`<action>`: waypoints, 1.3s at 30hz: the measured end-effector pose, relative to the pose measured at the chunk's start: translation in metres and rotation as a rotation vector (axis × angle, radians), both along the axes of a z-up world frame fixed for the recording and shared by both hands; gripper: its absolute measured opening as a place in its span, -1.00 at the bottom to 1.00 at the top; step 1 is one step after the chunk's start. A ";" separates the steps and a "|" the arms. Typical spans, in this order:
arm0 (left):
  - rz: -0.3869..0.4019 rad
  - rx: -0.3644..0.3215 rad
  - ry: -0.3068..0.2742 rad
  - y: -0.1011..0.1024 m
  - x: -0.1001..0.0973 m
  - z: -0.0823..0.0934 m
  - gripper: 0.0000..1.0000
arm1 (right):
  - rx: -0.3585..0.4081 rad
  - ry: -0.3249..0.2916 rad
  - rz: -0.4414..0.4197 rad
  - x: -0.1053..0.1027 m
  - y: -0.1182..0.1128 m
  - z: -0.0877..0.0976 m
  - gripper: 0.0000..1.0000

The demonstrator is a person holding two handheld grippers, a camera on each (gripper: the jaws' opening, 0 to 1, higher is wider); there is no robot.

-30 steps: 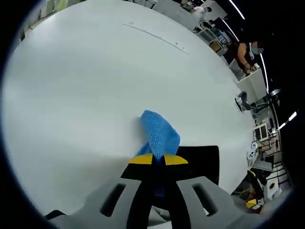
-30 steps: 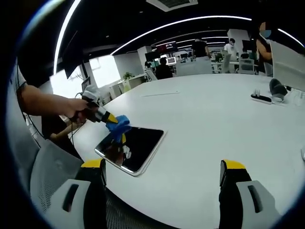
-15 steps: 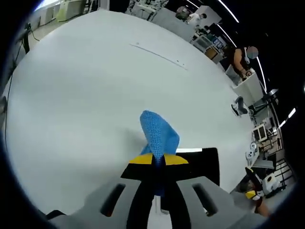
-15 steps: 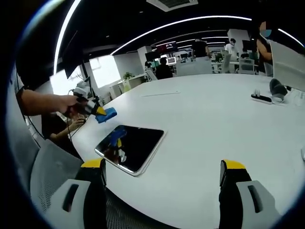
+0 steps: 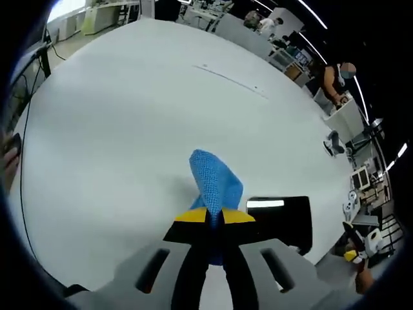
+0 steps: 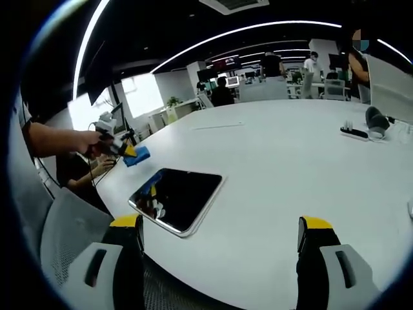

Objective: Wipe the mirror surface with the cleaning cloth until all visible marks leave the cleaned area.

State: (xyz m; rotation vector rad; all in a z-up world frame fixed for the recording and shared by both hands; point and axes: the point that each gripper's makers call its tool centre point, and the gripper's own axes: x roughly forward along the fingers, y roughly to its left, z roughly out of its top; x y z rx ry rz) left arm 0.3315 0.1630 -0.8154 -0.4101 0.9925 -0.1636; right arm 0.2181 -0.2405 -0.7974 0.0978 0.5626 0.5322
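Your left gripper (image 5: 215,216) is clamped on the blue waffle-weave cleaning cloth (image 5: 214,182), held in the air off to the left of the dark rectangular mirror (image 6: 177,197). The mirror lies flat near the edge of the white round table (image 6: 290,168). Your right gripper (image 6: 219,236) has its jaws wide apart, holding nothing, low at the table's edge.

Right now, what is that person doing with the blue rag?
A person holds a gripper in each hand. The left gripper is shut on a blue cloth and holds it up in the air, off the mirror lying flat on the white table. The right gripper waits open near the table's edge, holding nothing.
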 end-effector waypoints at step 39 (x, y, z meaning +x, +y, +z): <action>-0.289 0.104 -0.484 0.009 -0.002 0.039 0.33 | -0.009 0.008 -0.007 0.000 -0.003 -0.001 0.97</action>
